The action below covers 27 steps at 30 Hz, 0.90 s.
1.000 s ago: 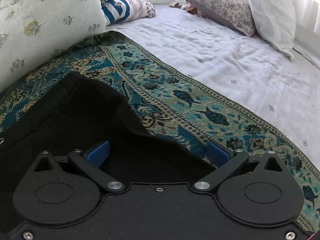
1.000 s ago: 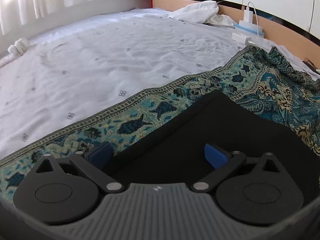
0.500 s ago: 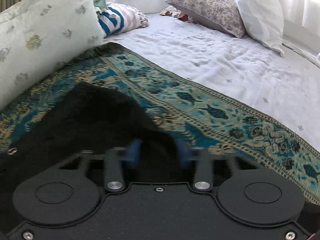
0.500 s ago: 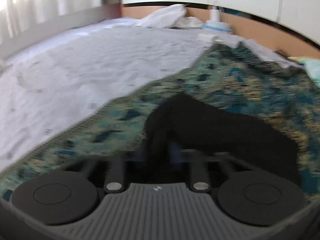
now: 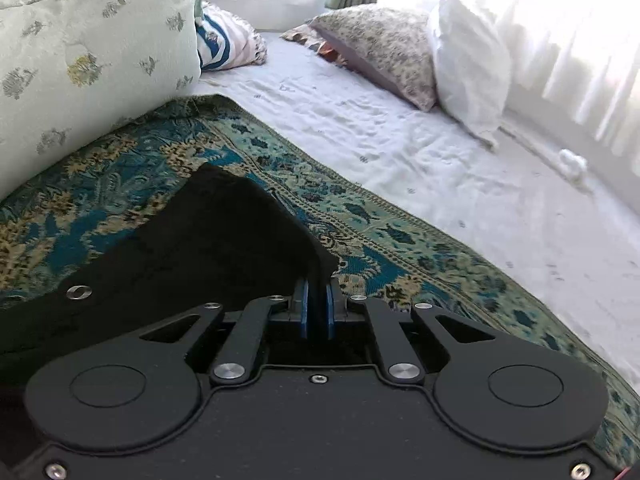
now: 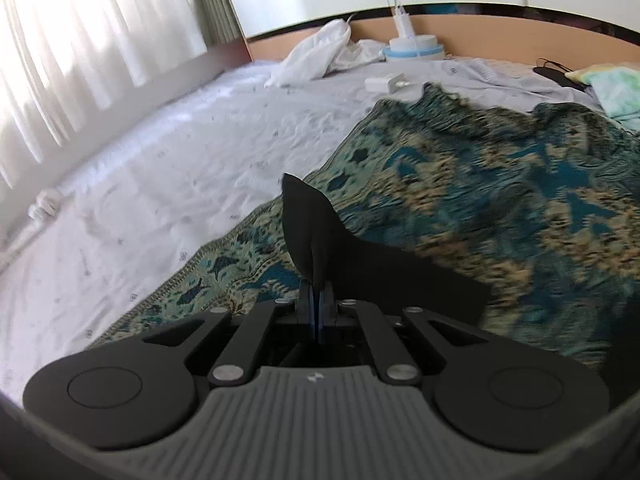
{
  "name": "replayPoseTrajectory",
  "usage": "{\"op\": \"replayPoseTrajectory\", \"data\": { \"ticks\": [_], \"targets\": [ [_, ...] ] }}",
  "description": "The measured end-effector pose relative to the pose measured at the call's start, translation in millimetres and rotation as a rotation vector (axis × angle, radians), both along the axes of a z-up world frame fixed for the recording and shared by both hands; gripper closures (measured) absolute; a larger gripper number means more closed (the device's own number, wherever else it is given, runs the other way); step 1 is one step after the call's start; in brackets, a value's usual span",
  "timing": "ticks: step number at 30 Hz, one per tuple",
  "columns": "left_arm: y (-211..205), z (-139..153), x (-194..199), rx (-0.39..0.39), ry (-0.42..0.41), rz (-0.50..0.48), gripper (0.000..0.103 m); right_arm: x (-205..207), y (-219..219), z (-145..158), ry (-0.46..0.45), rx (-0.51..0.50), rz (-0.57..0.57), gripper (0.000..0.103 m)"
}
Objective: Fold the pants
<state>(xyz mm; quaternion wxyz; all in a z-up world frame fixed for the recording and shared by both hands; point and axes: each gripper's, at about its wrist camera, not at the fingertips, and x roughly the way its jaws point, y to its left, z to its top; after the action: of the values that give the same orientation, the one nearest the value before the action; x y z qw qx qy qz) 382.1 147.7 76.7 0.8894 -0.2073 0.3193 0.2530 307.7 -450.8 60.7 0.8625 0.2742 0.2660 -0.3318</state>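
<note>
Since a second ago, clamped onto the black pants (image 5: 208, 248) at both near corners and lifted clear of the patterned blanket (image 5: 392, 248): left gripper (image 5: 316, 312) and right gripper (image 6: 317, 312) each pinching cloth. Garment stretched crosswise between them, trailing onto blanket. Beyond, open white bed (image 6: 168, 168); floral pillow (image 5: 92, 56) near left, nothing blocking.

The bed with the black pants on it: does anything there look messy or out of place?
Nothing damaged or spilled. The patterned blanket is rumpled along its far edge, and a crumpled white cloth lies by the headboard. The black pants are pinched in both claws.
</note>
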Motion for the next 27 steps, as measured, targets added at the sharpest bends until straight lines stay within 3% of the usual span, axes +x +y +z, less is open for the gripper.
{"op": "replayPoseTrajectory", "data": {
  "ticks": [6, 14, 20, 23, 27],
  "targets": [
    [8.4, 21.6, -86.0, -0.015, -0.093, -0.082, 0.096, -99.3, -9.8, 14.0, -0.07, 0.004, 0.039, 0.1],
    [8.9, 10.2, -203.9, 0.009, -0.122, -0.168, 0.096, -222.7, -15.3, -7.6, -0.051, 0.022, 0.016, 0.099],
    [13.3, -6.3, -265.4, 0.045, -0.111, -0.192, 0.096, -278.4, -15.6, -20.2, -0.064, 0.049, 0.002, 0.099],
    [19.0, -23.0, -279.9, 0.017, -0.071, -0.18, 0.096, -291.9, -14.1, -29.3, -0.049, 0.047, 0.005, 0.099],
    [19.7, -38.6, -291.0, 0.054, -0.045, -0.181, 0.096, -303.4, -4.7, -35.4, -0.031, 0.0, 0.028, 0.098]
  ]
}}
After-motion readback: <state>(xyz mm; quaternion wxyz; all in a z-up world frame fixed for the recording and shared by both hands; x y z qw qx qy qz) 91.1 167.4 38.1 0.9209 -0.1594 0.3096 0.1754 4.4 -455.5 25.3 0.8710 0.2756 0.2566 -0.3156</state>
